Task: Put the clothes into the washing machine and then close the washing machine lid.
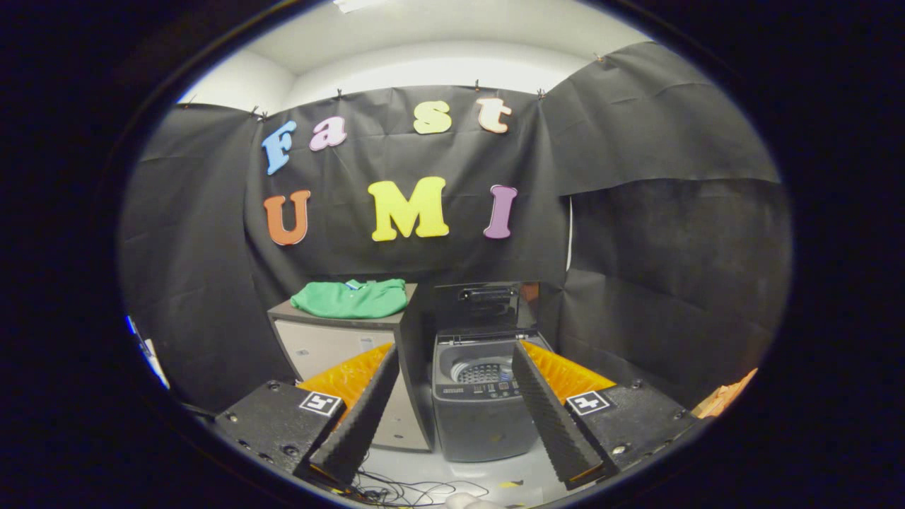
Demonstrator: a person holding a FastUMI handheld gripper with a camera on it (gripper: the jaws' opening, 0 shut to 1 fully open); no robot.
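Both fingers of the gripper (452, 360) spread wide, holding nothing; go for the green shirt (351, 298) on the cabinet (332, 346) (washer (481, 396) lid (484, 304) up), pinch a thick fold.

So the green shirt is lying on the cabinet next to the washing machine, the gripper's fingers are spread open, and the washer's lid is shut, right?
Not quite: the lid is raised, and the gripper view shows the drum open beneath it. The rest holds: the green shirt lies on the cabinet beside the washing machine, and the gripper has its fingers spread open, holding nothing.
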